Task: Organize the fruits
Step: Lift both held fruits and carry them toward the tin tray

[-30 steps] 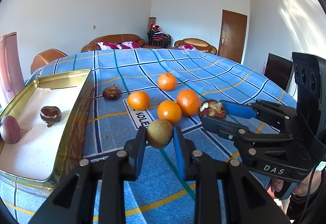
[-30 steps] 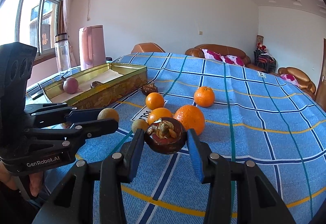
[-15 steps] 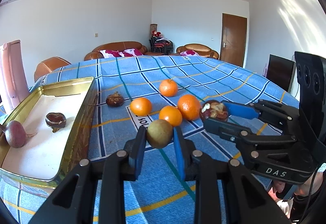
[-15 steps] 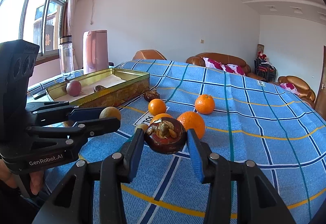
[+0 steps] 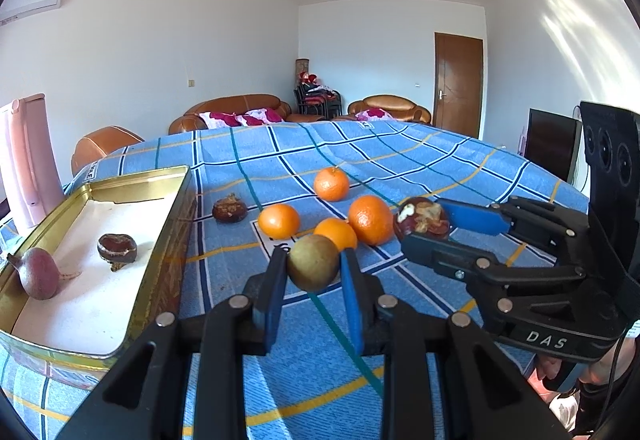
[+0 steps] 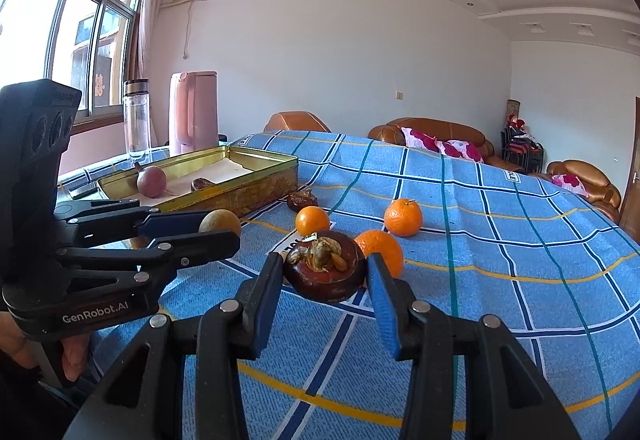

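Blue checked cloth [image 5: 400,156] covers the table, and a gold tin tray [image 5: 168,240] serves as the landmark; compared with a second ago the table sits lower in both views and more ceiling shows, while both grips and the layout of the fruit are unchanged. The left gripper [image 5: 313,280] is clamped on a round brownish-green fruit [image 5: 313,267], held above the cloth just right of the tray's near corner. The right gripper [image 6: 326,280] is closed on a dark brown mangosteen [image 6: 325,270], farther right of the tray; its dried calyx faces up and its broad, flattened body lies level between the pads.

Four oranges [image 5: 279,220] rest on the cloth right of the tray; the farthest [image 5: 331,184] stands apart from the other three. A second dark mangosteen [image 5: 229,208] lies on the cloth just beside the tray's right wall. Inside the tray on white lining are a reddish-purple fruit [image 5: 38,274] near the left wall, its pointed tip up, and a dark mangosteen half [image 5: 117,247] near the middle.

One orange [image 5: 336,232] is partly hidden behind the held fruit; printed lettering on the cloth is covered by fruit and unreadable. A pink jug [image 6: 193,112] and clear bottle [image 6: 137,116] stand beyond the tray. A person's fingers [image 6: 74,354] show beneath the left gripper's body at the edge of the right wrist view.
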Available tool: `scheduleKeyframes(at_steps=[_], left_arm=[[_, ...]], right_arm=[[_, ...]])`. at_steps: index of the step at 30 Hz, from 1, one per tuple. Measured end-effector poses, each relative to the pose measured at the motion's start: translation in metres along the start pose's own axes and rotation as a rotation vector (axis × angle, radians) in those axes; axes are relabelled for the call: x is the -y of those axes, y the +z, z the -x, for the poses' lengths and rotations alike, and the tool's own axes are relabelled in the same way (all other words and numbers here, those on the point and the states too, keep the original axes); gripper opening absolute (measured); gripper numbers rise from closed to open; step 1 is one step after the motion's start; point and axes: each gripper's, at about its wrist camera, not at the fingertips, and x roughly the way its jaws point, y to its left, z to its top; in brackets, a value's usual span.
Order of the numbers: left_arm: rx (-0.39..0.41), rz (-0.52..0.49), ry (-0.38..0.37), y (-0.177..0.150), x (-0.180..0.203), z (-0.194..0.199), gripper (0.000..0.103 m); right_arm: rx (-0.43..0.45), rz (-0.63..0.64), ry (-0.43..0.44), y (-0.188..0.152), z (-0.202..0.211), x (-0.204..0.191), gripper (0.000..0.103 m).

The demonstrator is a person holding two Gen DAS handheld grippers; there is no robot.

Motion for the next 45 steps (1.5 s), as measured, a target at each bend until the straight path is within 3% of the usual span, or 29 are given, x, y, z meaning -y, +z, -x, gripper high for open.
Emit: scheduleKeyframes(at_steps=[19, 45], left_arm=[[0.098, -0.033, 0.06, 0.008, 0.0, 0.019, 0.028], [0.154, -0.039, 0.148, 0.019, -0.009, 0.038, 0.028]], right_arm=[[0.078, 0.009, 0.006, -0.002, 0.014, -0.002, 0.045], [0.107, 0.06, 0.013, 0.02, 0.018, -0.018, 0.045]])
